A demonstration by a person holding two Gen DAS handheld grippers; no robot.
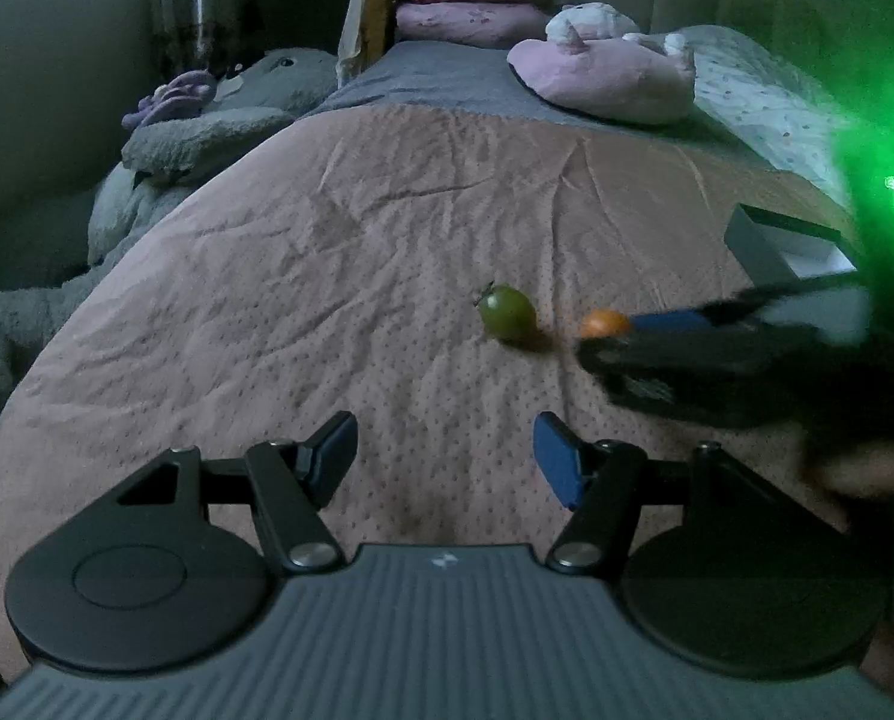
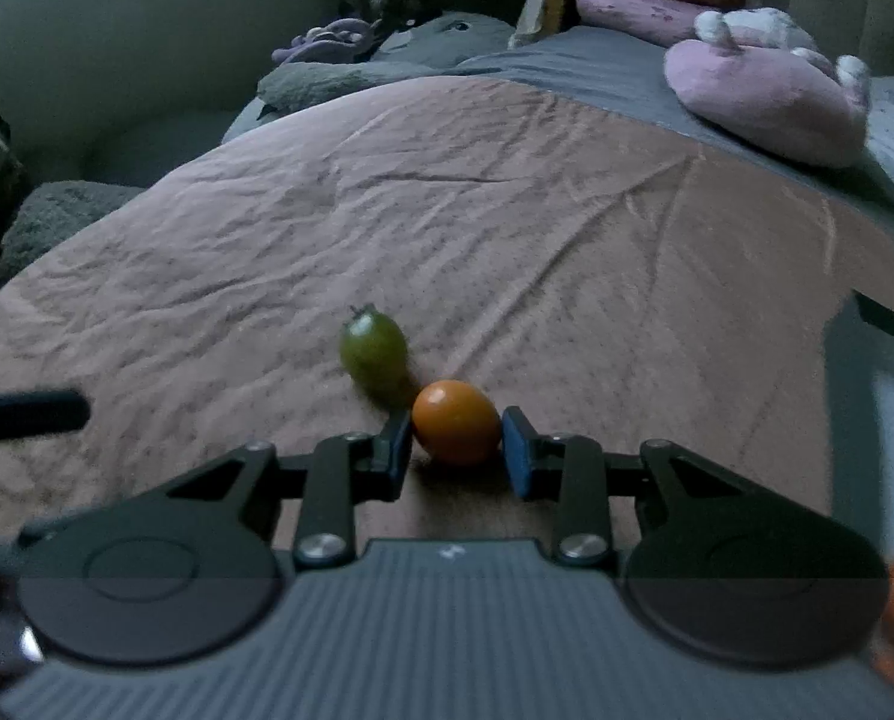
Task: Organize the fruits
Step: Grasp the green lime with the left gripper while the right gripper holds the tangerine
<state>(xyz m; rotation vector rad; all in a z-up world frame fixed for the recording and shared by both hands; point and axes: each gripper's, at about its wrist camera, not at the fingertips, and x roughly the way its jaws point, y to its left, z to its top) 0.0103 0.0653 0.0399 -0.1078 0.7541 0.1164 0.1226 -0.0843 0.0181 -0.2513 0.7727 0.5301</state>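
Right gripper (image 2: 456,447): closed around small orange oval tomato (image 2: 456,422) on pink quilted bedspread (image 2: 507,228)
Left gripper (image 1: 445,456): wide, empty
Left to do: green oval tomato (image 2: 374,355) lies beside, unsorted

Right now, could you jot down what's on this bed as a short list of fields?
surface: pink bedspread, wrinkled
green fruit: small green tomato, lying loose, untouched
orange fruit: orange tomato, between the right tool's pads, which touch both its sides
left tool: open, empty, short of the green tomato
far end: pink plush toy
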